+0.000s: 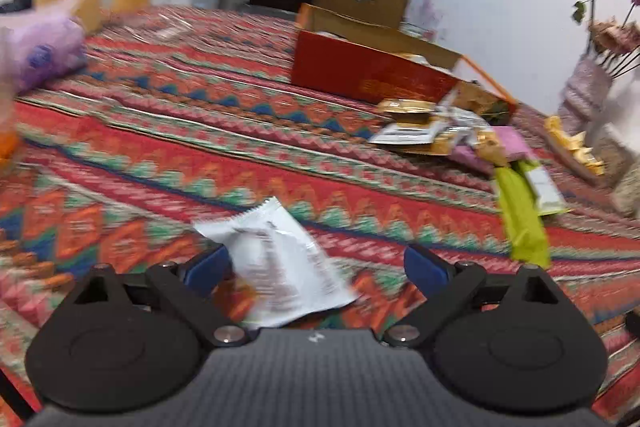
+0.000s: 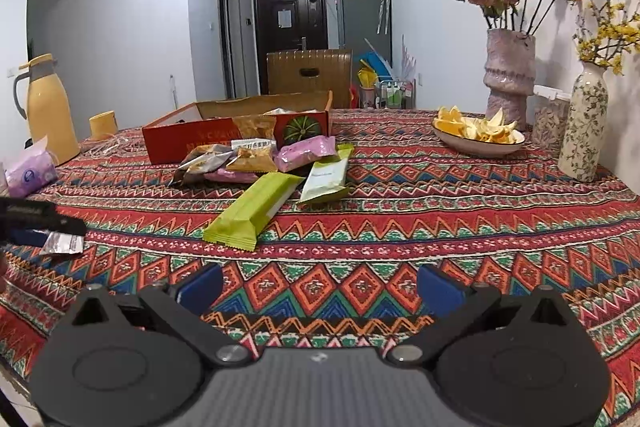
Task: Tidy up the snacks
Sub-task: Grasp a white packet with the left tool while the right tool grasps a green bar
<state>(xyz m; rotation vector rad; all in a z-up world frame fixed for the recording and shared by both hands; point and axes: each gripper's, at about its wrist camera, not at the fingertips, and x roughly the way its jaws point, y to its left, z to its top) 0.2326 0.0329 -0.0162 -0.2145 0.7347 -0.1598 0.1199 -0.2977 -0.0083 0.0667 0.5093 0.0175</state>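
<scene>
My left gripper (image 1: 316, 263) is open, its blue pads wide apart. A white snack packet (image 1: 280, 263) lies between the jaws, against the left pad; the view is blurred. In the right wrist view the left gripper (image 2: 24, 227) shows at the far left edge over that packet (image 2: 62, 243). My right gripper (image 2: 320, 289) is open and empty above the patterned cloth. A red open box (image 2: 188, 143) sits mid-table, also in the left wrist view (image 1: 368, 71). In front of it lies a pile of snacks (image 2: 256, 159) with a lime-green bar (image 2: 256, 209) nearest, seen too in the left view (image 1: 520, 215).
A yellow thermos (image 2: 50, 107) and cup (image 2: 103, 125) stand at the back left, with a purple tissue pack (image 2: 30, 171). At the right stand a bowl of orange peel (image 2: 478, 135), a pink vase (image 2: 509, 79) and a flowered vase (image 2: 584, 131).
</scene>
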